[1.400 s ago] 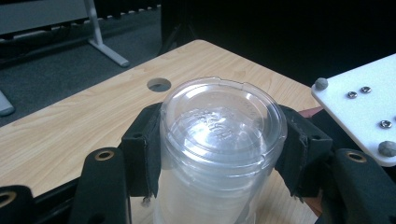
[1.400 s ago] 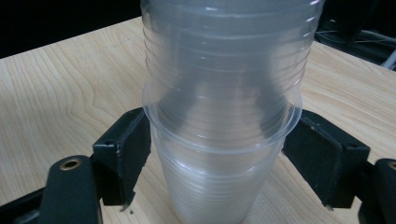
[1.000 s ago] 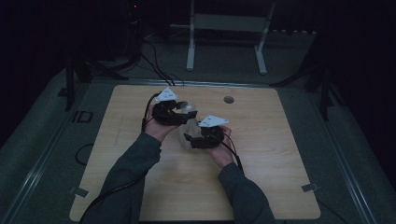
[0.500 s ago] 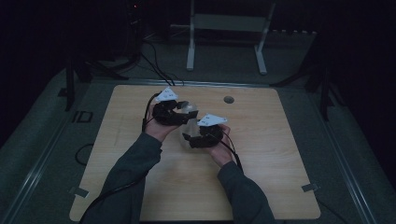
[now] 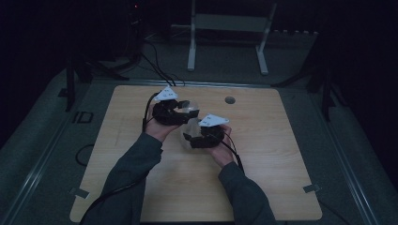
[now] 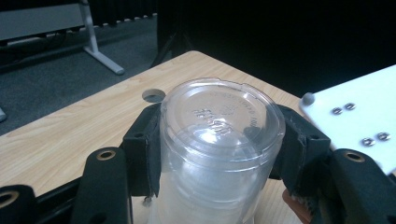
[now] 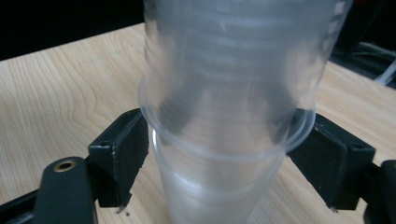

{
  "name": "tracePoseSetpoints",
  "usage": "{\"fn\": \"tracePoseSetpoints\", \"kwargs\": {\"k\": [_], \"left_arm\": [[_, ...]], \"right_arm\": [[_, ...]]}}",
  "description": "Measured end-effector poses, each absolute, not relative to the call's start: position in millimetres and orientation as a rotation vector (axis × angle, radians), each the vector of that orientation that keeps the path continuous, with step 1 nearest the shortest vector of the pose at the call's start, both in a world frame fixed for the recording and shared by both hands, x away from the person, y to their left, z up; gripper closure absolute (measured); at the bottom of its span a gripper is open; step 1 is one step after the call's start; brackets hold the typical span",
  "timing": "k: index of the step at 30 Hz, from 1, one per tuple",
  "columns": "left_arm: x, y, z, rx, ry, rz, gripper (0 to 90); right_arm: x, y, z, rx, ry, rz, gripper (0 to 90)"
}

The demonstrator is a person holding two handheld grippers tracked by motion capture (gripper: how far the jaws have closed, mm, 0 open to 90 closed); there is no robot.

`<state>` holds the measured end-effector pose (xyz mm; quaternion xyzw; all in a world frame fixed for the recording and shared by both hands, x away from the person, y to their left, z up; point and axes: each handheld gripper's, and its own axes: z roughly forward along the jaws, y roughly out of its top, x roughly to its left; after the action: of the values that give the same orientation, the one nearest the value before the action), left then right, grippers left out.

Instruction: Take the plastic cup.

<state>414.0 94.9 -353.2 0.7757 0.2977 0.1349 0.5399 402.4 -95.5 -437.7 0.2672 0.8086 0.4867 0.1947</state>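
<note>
Left gripper [image 6: 219,154] clamps the top cup [image 6: 219,140] of an upturned stack mid-table while right gripper [image 7: 219,154] pinches the lower cup [image 7: 219,186], probably to pull 1 free.

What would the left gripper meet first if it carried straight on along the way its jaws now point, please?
Nothing new: the left gripper is already clamped on the clear plastic cups. Beyond them lies the wooden table with its round hole, though depth is unclear.
</note>
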Motion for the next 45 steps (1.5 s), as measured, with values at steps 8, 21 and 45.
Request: {"fn": "tracePoseSetpoints", "kwargs": {"k": [8, 21, 45], "left_arm": [[413, 96, -351, 1.826, 0.698, 0.318, 40.6], [409, 99, -338, 1.826, 0.667, 0.332, 40.7], [402, 107, -313, 1.812, 0.628, 0.346, 41.0]], "right_arm": [[404, -94, -439, 0.754, 2.264, 1.374, 24.7], [404, -93, -440, 0.746, 2.279, 1.350, 24.7], [405, -96, -438, 0.737, 2.289, 1.345, 25.2]]}}
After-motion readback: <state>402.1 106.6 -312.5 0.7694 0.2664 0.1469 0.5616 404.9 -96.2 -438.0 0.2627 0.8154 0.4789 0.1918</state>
